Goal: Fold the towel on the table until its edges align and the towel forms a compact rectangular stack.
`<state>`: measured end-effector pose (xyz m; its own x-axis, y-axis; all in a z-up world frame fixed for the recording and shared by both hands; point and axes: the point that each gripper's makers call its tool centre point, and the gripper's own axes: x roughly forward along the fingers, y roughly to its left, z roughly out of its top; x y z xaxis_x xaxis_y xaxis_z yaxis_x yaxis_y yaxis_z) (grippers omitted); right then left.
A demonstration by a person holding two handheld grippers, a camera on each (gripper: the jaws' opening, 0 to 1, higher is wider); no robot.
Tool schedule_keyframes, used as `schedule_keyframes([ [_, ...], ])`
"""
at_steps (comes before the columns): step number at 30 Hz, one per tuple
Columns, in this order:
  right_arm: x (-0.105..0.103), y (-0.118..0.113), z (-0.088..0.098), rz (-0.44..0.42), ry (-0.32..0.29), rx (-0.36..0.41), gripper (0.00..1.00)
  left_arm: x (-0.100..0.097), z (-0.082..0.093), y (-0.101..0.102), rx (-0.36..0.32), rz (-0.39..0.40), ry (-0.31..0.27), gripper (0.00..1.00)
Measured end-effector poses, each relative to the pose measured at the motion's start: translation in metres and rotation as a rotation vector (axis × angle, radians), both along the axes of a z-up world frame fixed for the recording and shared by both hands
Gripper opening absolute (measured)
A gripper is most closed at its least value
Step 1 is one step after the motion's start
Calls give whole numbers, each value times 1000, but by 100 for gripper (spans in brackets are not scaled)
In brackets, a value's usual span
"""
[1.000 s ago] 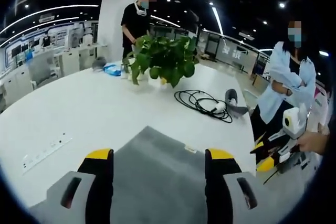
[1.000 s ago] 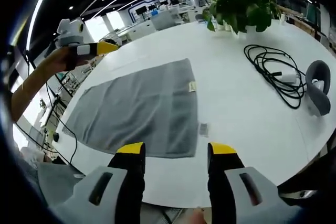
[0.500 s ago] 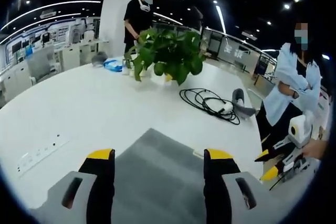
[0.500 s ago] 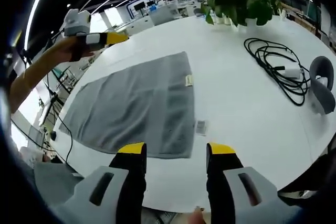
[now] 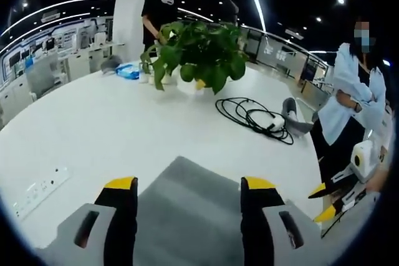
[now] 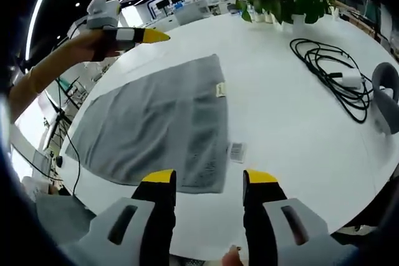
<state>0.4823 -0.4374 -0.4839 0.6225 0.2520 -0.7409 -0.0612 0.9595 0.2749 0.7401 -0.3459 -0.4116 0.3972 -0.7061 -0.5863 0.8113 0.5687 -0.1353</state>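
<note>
A grey towel (image 6: pixel 156 119) lies spread flat on the white round table (image 6: pixel 280 135), with a small label (image 6: pixel 220 90) at its right edge. My right gripper (image 6: pixel 210 179) is open, its yellow-tipped jaws just above the towel's near corner. My left gripper (image 6: pixel 124 32), held by a hand, hovers at the towel's far side. In the left gripper view the towel (image 5: pixel 187 216) runs between and beneath the open left gripper (image 5: pixel 189 185). The right gripper (image 5: pixel 340 197) appears at the right rim.
A potted plant (image 5: pixel 196 60), a coiled black cable (image 5: pixel 252 116) and a grey headset-like object (image 5: pixel 293 119) sit on the table beyond the towel. A small white tag (image 6: pixel 236 151) lies beside the towel. Sockets (image 5: pixel 34 190) are set into the tabletop. Two people (image 5: pixel 355 85) stand by.
Both views have crept closer to the table. The right gripper has come nearer the towel's near edge. The left gripper reaches further over the far side. The towel has not moved.
</note>
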Motion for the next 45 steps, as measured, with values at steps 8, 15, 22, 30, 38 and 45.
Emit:
schedule_keyframes([
  [8,5,-4,-12,10,23,-57,38,11,-19,-18,17,-29,18,67],
  [15,6,1,-22,41,50,-106,34,12,-35,-29,40,-52,40,66],
  [22,9,1,-32,38,52,-128,28,14,-55,-36,72,-76,53,65],
  [30,13,6,-34,70,43,-165,24,12,-67,-42,81,-82,65,64],
  [38,15,5,-37,67,29,-208,13,10,-74,-50,91,-105,73,63],
  [45,17,5,-36,73,23,-224,10,12,-76,-56,90,-111,80,63],
])
